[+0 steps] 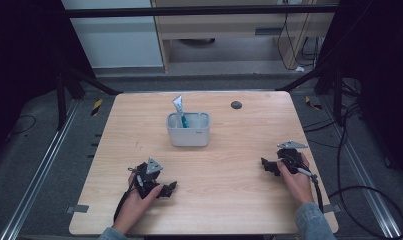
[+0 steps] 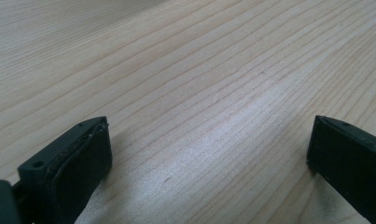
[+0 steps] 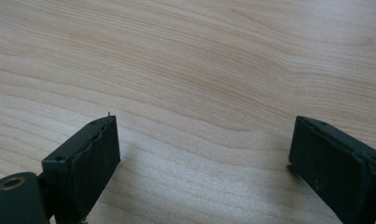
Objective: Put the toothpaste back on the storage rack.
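Observation:
A white holder (image 1: 188, 129) stands upright at the middle of the wooden table (image 1: 139, 125), with a tube (image 1: 179, 109) sticking up out of its left side. My left gripper (image 1: 170, 188) rests low on the table near the front left, held by a hand, jaws wide apart over bare wood (image 2: 209, 135). My right gripper (image 1: 267, 166) lies at the front right in the other hand, also open, with nothing between its jaws (image 3: 204, 154). Both grippers sit well in front of the holder, apart from it.
A small dark round disc (image 1: 236, 105) sits in the table top near the far right. Black cables (image 1: 359, 190) trail over the floor to the right. A metal frame bar (image 1: 204, 11) crosses the back.

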### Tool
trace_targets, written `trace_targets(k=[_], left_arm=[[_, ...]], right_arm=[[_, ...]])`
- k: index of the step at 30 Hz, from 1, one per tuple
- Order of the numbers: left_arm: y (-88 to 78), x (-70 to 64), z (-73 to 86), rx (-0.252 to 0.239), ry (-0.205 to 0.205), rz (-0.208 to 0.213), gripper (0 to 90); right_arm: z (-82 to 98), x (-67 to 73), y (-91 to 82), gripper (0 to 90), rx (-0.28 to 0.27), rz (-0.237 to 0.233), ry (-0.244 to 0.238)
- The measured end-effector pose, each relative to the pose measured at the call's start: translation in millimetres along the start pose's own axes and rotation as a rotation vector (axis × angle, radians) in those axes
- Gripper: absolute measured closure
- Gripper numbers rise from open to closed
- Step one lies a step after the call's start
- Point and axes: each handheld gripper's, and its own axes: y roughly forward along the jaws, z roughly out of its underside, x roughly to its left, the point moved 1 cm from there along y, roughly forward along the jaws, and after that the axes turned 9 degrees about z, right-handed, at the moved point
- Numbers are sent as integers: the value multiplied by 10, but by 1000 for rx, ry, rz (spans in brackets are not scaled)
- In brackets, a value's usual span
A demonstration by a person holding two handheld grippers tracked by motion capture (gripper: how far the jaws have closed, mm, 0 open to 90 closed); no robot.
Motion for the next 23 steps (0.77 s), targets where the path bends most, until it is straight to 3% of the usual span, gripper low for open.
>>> trace_targets(k=[15, 18, 23], left_arm=[[0, 0, 0, 0, 0, 1, 0], [0, -4, 2, 0, -3, 0, 0], [1, -4, 0, 1, -2, 0, 0]], right_arm=[[-8, 39, 47, 49, 13, 26, -3], [-5, 44, 57, 3, 28, 56, 23], [19, 70, 25, 3, 36, 92, 59]])
